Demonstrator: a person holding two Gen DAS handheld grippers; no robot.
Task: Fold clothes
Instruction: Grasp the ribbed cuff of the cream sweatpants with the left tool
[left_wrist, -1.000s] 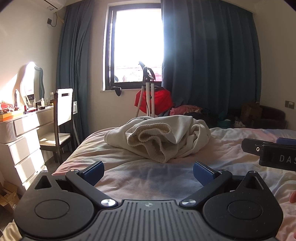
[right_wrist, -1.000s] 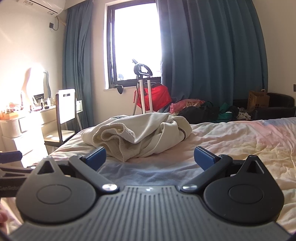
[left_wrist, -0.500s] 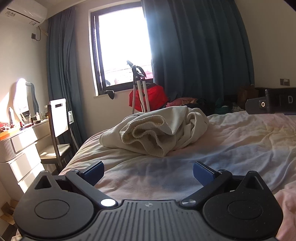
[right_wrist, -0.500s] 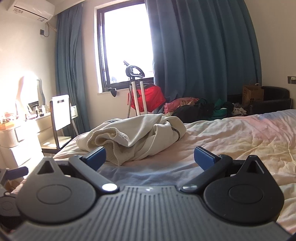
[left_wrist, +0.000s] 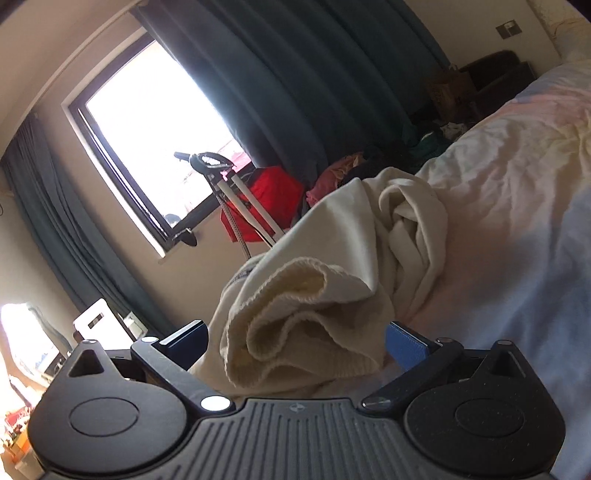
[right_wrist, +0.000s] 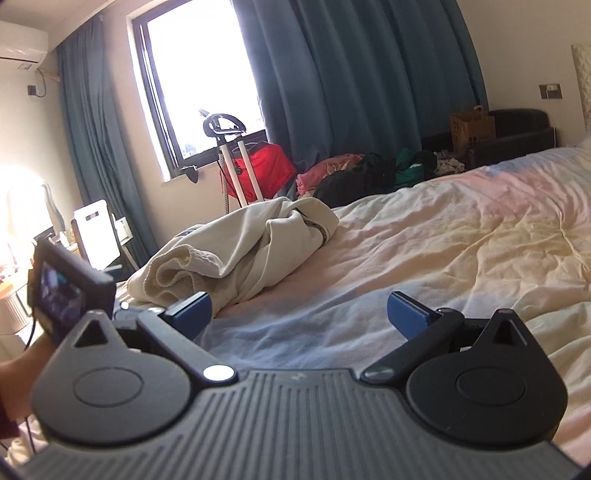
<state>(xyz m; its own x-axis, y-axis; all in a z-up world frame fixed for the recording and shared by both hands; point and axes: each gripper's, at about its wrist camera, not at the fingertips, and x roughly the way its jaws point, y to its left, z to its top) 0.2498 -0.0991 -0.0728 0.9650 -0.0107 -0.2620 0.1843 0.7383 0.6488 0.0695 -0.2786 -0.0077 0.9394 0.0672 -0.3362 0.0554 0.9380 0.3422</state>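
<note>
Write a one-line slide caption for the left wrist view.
Open left gripper closing in on the ribbed hem of a crumpled cream garment on the bed.

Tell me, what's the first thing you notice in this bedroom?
A crumpled cream sweatshirt lies bunched on the bed, and the left gripper has its open jaws on either side of the ribbed hem. Behind it, a bright window glows between dark teal curtains. The right gripper hovers open over bare sheet.
</note>
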